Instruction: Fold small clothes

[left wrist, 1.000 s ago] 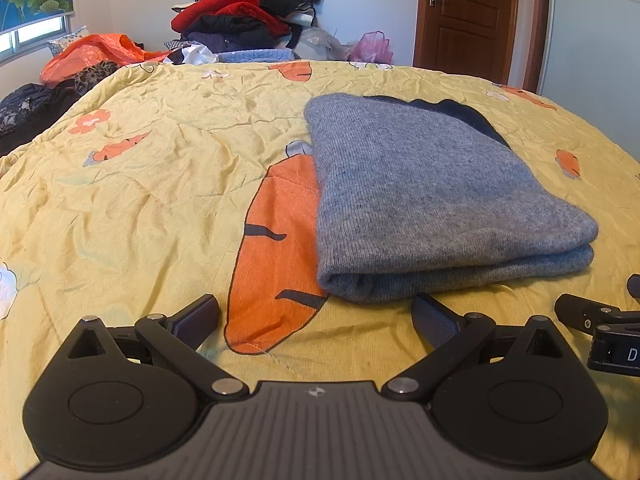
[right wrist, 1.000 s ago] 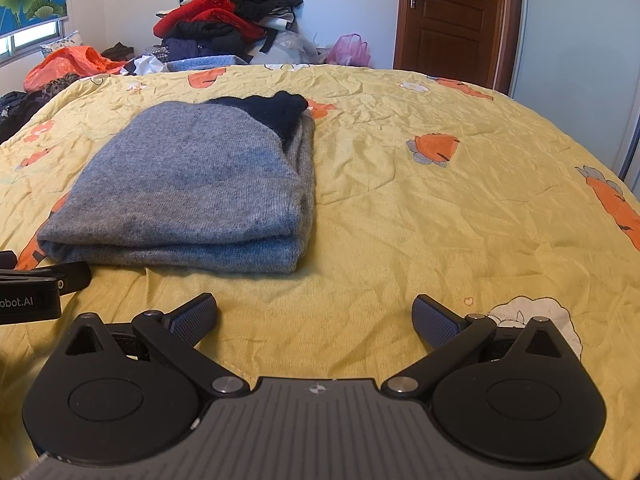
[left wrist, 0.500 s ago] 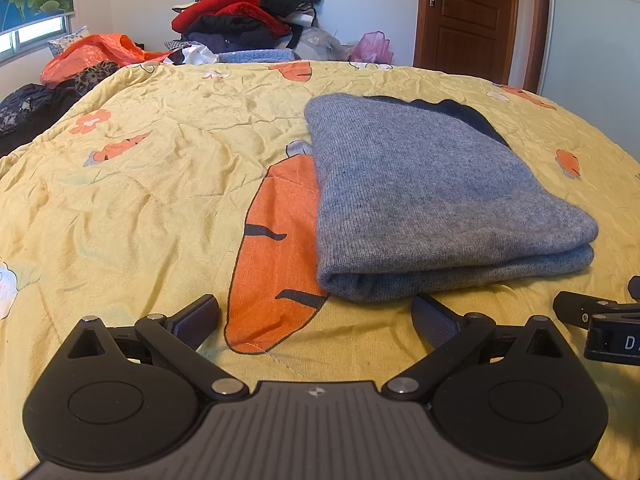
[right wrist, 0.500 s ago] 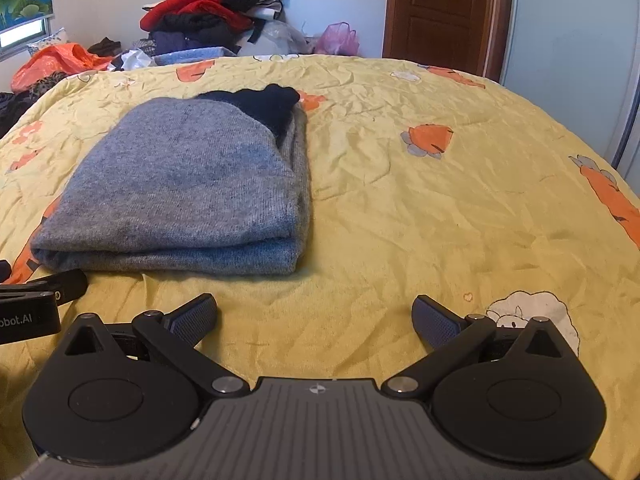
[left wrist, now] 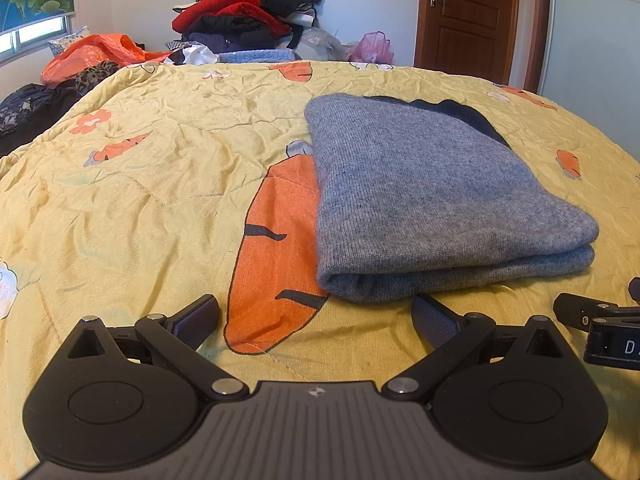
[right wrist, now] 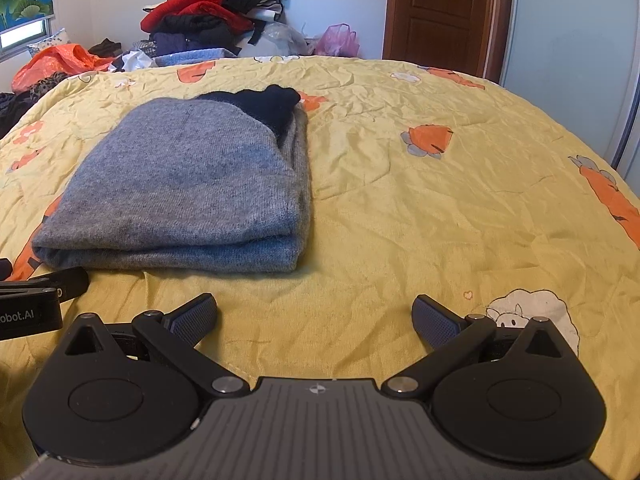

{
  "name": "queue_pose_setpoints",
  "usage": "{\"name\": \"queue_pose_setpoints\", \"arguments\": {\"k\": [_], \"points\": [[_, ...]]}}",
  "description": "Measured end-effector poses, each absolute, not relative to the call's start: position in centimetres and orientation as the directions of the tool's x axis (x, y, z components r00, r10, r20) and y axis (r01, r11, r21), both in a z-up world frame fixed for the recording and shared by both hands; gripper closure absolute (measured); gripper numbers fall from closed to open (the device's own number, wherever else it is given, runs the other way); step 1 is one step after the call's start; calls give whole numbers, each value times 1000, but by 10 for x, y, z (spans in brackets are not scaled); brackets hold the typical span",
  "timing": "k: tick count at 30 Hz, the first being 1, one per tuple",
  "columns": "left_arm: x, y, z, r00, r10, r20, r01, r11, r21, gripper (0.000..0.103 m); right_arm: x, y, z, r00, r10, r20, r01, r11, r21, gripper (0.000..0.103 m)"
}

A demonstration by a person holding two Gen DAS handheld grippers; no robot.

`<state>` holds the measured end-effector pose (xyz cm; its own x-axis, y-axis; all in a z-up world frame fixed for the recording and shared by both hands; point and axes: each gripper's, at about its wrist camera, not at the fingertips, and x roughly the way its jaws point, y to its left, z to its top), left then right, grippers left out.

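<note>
- Your left tool (left wrist: 316,314) and right tool (right wrist: 314,314) both hover with fingers spread wide, holding nothing, just short of the folded grey knitted sweater (left wrist: 432,200) lying on the crinkled yellow carrot-print bedspread (left wrist: 140,208).
- Nothing lies between tools and sweater.
- A heap of red and black clothes (right wrist: 212,16) sits beyond the bed, by a brown wooden door (right wrist: 436,12).
- Only the right view shows the sweater's dark navy part (right wrist: 268,108) clearly, and a sheep print (right wrist: 532,312).
</note>
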<state>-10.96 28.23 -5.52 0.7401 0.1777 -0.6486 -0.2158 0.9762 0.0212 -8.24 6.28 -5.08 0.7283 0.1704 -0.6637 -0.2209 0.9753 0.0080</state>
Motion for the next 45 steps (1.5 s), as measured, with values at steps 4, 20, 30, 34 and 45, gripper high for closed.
{"name": "queue_pose_setpoints", "arguments": {"k": [4, 20, 30, 34, 45], "points": [[-110, 282, -55, 740, 178, -649, -216, 976, 21, 0, -83, 63, -51, 728, 170, -664, -221, 975, 8, 0], [-110, 282, -55, 740, 178, -649, -216, 976, 22, 0, -84, 64, -51, 732, 167, -661, -216, 976, 7, 0], [-110, 282, -55, 740, 178, -649, -216, 976, 22, 0, -84, 64, -51, 731, 167, -662, -217, 976, 7, 0], [-110, 282, -55, 740, 178, -649, -216, 976, 22, 0, -84, 64, -51, 730, 168, -663, -219, 976, 6, 0], [-109, 282, -55, 739, 178, -649, -215, 976, 22, 0, -83, 64, -50, 720, 172, -672, -227, 974, 6, 0]]}}
